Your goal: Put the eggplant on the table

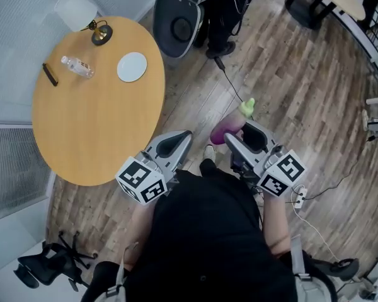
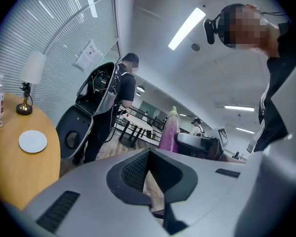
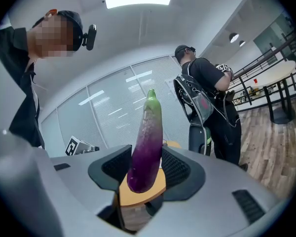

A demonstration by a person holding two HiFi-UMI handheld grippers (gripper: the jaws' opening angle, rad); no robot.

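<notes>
A purple eggplant [image 1: 230, 128] with a green tip stands upright between the jaws of my right gripper [image 1: 237, 132], which is shut on its lower end. In the right gripper view the eggplant [image 3: 147, 142] rises from between the pads of the right gripper [image 3: 145, 169], with a bit of the table [image 3: 144, 187] showing below. My left gripper [image 1: 180, 139] is beside it, shut and empty; in its own view the left gripper [image 2: 149, 166] holds nothing and the eggplant [image 2: 168, 130] shows to the right. The round wooden table [image 1: 94, 118] lies ahead on the left, over wood floor.
On the table's far side are a lamp [image 1: 77, 11], a water bottle [image 1: 77, 67], a white plate [image 1: 131, 67] and a thin black item [image 1: 50, 74]. Another person [image 3: 207, 102] stands beyond the table by a dark rounded chair [image 1: 176, 14]. A power strip [image 1: 299, 197] and cables lie on the floor.
</notes>
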